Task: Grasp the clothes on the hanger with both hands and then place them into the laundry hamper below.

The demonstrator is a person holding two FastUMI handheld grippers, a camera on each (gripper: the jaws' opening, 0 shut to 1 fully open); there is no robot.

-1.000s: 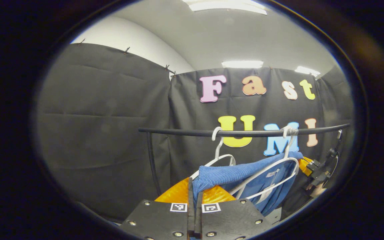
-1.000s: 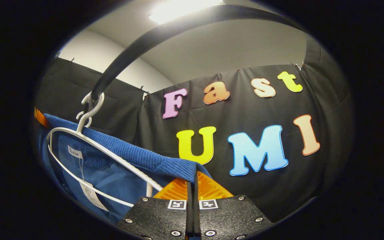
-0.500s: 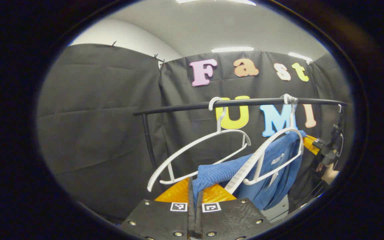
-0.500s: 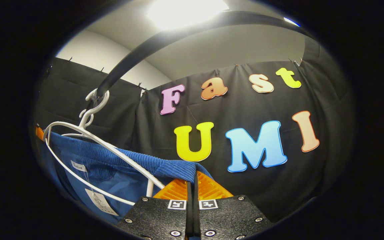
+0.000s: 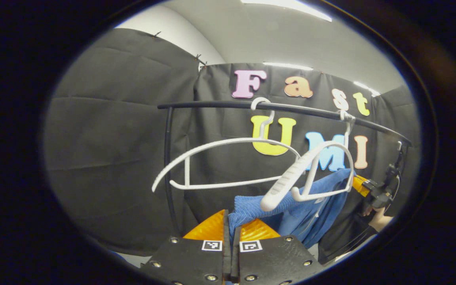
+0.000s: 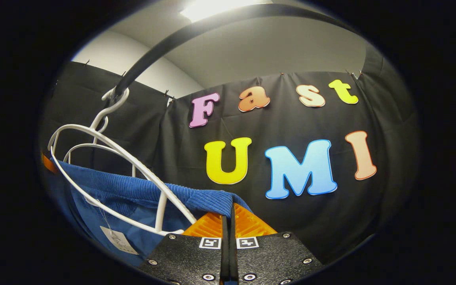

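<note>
A blue corduroy garment [image 5: 291, 209] stretches between my two grippers below a black rail [image 5: 212, 105]. My left gripper [image 5: 230, 217] is shut on one end of the cloth. Just above it a white hanger [image 5: 311, 166] tilts, its near arm clear of the fabric. In the left gripper view my right gripper [image 5: 364, 188] grips the far end, with a hand behind it. In the right gripper view my right gripper [image 6: 230, 209] is shut on the garment's ribbed edge [image 6: 141, 188]. The white hanger [image 6: 105, 142] loops above the cloth, hooked on the rail [image 6: 172, 43].
A second, bare white hanger [image 5: 228, 146] hangs on the rail to the left of the first. The rail's upright post [image 5: 167, 158] stands at the left. Black cloth walls close the booth behind and on both sides.
Both grippers have come down with the blue garment. The cloth has slid down off the hanger's arms, and the rail and hangers now sit higher in both views.
</note>
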